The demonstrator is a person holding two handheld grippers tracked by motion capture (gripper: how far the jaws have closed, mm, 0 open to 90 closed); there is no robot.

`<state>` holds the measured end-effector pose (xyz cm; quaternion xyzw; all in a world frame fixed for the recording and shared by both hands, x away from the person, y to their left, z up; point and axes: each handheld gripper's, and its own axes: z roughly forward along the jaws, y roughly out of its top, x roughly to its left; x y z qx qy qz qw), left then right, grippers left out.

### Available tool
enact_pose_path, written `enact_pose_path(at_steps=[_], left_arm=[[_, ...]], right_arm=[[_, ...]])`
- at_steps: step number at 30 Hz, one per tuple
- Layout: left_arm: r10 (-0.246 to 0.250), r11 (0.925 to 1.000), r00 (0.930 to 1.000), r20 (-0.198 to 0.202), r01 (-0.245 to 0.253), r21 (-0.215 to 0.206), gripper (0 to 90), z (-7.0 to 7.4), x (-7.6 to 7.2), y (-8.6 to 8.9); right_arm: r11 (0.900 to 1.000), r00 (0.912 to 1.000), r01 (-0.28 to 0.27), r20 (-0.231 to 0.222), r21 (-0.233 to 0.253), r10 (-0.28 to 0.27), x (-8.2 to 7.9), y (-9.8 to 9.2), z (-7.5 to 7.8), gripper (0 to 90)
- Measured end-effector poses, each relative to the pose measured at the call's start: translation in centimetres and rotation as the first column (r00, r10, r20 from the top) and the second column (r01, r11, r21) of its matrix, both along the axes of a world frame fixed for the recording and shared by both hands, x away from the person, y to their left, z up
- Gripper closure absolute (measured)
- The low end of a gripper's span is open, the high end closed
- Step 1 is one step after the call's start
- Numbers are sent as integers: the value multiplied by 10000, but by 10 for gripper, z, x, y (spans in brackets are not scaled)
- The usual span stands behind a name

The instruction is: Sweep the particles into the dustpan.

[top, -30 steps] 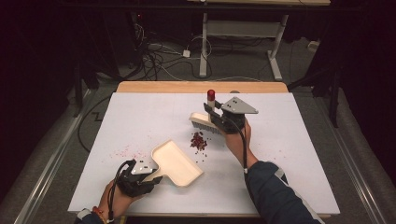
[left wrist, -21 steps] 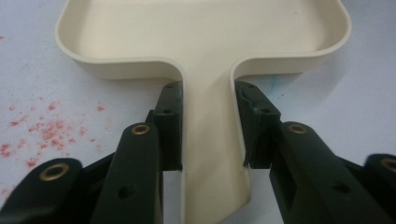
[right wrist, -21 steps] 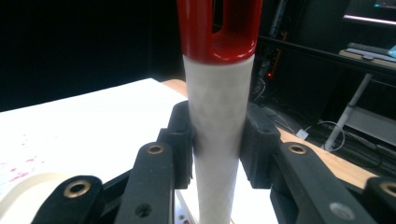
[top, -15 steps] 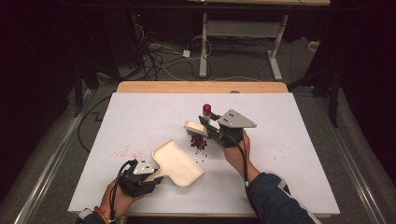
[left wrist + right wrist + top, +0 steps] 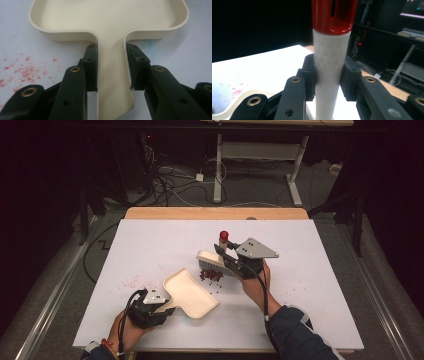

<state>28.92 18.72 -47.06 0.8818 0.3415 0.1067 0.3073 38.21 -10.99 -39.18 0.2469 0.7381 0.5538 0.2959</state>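
Observation:
A cream dustpan (image 5: pixel 190 292) lies flat on the white table (image 5: pixel 150 245), its mouth toward a small pile of red crumbs (image 5: pixel 211 276). My left gripper (image 5: pixel 162 304) is shut on the dustpan's handle (image 5: pixel 112 75), one jaw on each side. A brush (image 5: pixel 214 262) with a white handle (image 5: pixel 330 67) and a red tip (image 5: pixel 223 236) stands with its bristles down on the far side of the crumbs. My right gripper (image 5: pixel 226 257) is shut on that handle, which rises between the jaws (image 5: pixel 328 75).
Fine red specks (image 5: pixel 135 281) are scattered on the table left of the dustpan, and a few lie right of the brush. A wooden strip (image 5: pixel 215 213) runs along the table's far edge. Cables and desk legs lie on the dark floor beyond.
The right gripper has carried the brush down and toward the crumbs, closer to the dustpan. The left gripper and dustpan have stayed put.

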Motion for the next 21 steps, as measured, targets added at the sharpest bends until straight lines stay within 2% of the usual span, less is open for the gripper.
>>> enact_pose_path(at_steps=[2, 8, 11, 12, 13, 16, 17, 18, 21], left_arm=[[-22, 10000, 10000, -47, 22, 6, 632, 0, 0, 0], [-15, 10000, 10000, -72, 15, -48, 632, 0, 1, -1], [30, 9999, 9999, -131, -32, -103, 632, 0, 1, -2], [44, 10000, 9999, -129, -45, -84, 632, 0, 1, -2], [61, 9999, 9999, -136, -63, -82, 632, 0, 1, -3], [118, 9999, 9998, -170, -120, -112, 632, 1, 2, -4], [102, 9999, 9998, -159, -104, -115, 632, 1, 3, -4], [132, 9998, 9998, -164, -134, -138, 632, 1, 4, -5], [233, 9996, 9995, -201, -236, -140, 632, 0, 8, -5]], right_arm=[[9997, 9998, 183, 80, 162, -184, 7, -3, 5, 699], [9976, 9971, 680, 350, 90, -683, 18, -4, 10, 699], [9933, 9932, 1034, 592, -523, -1003, 24, 4, 5, 699], [9921, 9935, 1037, 546, -709, -999, 24, 7, 2, 699], [9955, 9976, 662, 261, -684, -646, 22, 12, -4, 699], [9960, 9988, 445, 254, -781, -426, 16, 16, -5, 699], [9968, 9999, -18, 124, -794, 28, 10, 19, -6, 699], [9968, 9997, -236, 36, -769, 239, 7, 20, -5, 698], [9951, 9985, -530, -137, -829, 521, -1, 23, -5, 696]])
